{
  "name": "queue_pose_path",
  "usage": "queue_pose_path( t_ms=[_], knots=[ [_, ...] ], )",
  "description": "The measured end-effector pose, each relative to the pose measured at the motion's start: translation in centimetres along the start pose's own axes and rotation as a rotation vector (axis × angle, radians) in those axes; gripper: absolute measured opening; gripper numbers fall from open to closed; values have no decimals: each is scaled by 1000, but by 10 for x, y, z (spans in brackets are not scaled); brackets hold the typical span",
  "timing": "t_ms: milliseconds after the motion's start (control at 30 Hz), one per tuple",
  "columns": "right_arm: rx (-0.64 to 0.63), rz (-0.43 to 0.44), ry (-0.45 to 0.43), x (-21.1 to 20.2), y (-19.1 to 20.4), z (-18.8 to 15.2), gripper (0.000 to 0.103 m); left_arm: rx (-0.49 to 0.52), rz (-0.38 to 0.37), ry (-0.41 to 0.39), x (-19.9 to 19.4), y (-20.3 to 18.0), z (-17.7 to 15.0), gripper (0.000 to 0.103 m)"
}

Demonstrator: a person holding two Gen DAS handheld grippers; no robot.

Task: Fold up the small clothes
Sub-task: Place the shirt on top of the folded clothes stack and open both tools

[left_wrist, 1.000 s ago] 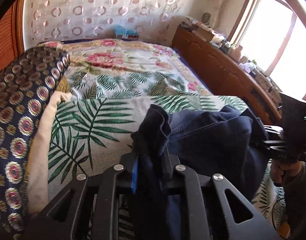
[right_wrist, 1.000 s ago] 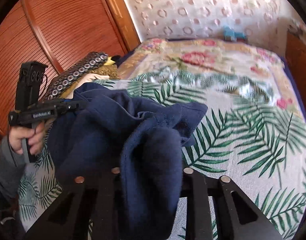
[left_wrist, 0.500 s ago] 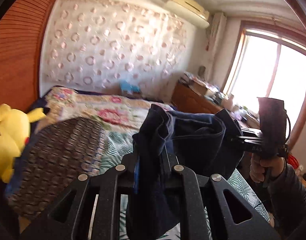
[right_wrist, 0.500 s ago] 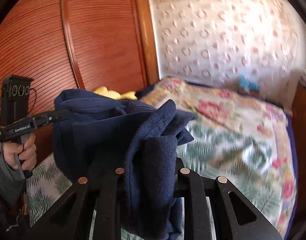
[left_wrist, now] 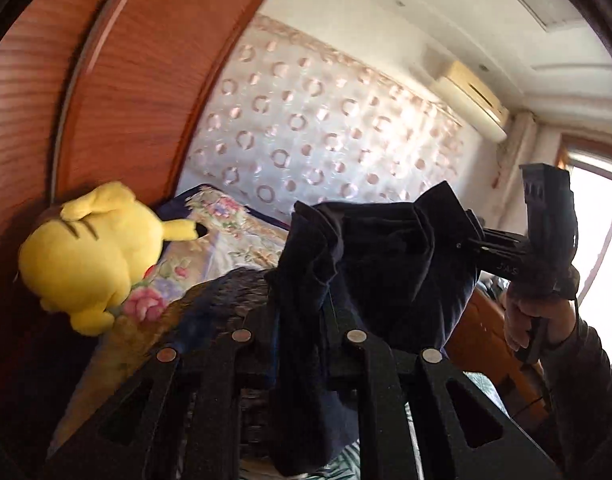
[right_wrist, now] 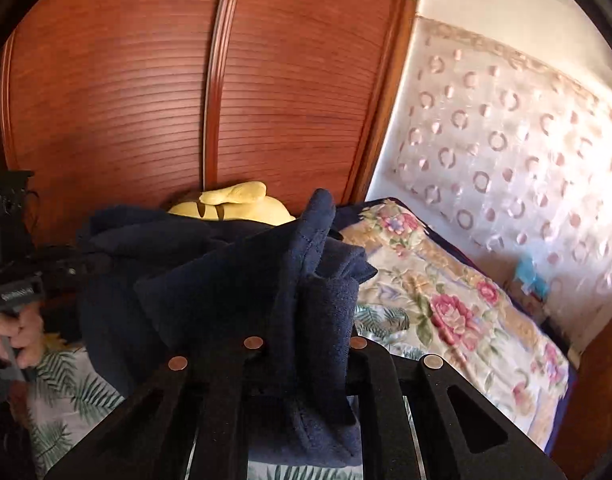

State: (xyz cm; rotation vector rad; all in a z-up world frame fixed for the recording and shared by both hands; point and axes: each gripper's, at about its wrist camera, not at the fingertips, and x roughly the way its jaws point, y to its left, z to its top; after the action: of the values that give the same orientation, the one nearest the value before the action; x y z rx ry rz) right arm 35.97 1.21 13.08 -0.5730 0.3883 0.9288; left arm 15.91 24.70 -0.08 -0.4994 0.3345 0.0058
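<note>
Bedroom setting: a bed [right_wrist: 466, 320] with a floral and palm-leaf cover, a reddish wooden wardrobe [right_wrist: 146, 100] along one side, a padded ring-pattern headboard [left_wrist: 306, 132] behind. A yellow plush [left_wrist: 90, 256] lies at the head of the bed against the wardrobe. An air conditioner [left_wrist: 470, 96] is mounted high on the wall and a window [left_wrist: 598, 240] shows bright at the far edge.

Task item: one dark navy garment [right_wrist: 226, 280], of fleece-like cloth. It is held up in the air above the bed, strung between the two tools, and appears clear of the cover.

Left gripper [left_wrist: 302, 320]: jaws closed on a bunched edge of the garment, cloth hanging down between them. Right gripper [right_wrist: 306, 340]: jaws likewise closed on a thick wad of the cloth. In the left view the right gripper is seen from the side, with the person's hand [left_wrist: 534, 320] on its handle.

Progress, as a judgement: early. The garment hangs crumpled and sagging between the grips; no flat panel, clean crease or finished fold is evident. Remaining work appears to be spreading it flat on the bed, making the folds, and setting it down. Which edges are gripped cannot be determined.
</note>
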Motion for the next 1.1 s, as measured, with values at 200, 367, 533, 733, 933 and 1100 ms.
queue_pose_path(
  t_ms=[200,367,533,733,933,1100],
  knots=[
    [-50,2,77,67,9,19,10,-48,54,112,22,32,-27,15],
    [-17,5,123,119,10,22,13,-63,97,161,28,47,-39,16],
    [68,-72,91,114,5,30,50,-29,130,188,26,50,-44,23],
    [118,-32,54,95,29,6,50,53,170,127,11,46,-36,67],
    [175,-2,42,61,34,-38,50,154,181,128,0,30,-35,86],
    [254,-30,6,11,41,-75,50,233,180,138,-11,1,-44,86]
  ],
)
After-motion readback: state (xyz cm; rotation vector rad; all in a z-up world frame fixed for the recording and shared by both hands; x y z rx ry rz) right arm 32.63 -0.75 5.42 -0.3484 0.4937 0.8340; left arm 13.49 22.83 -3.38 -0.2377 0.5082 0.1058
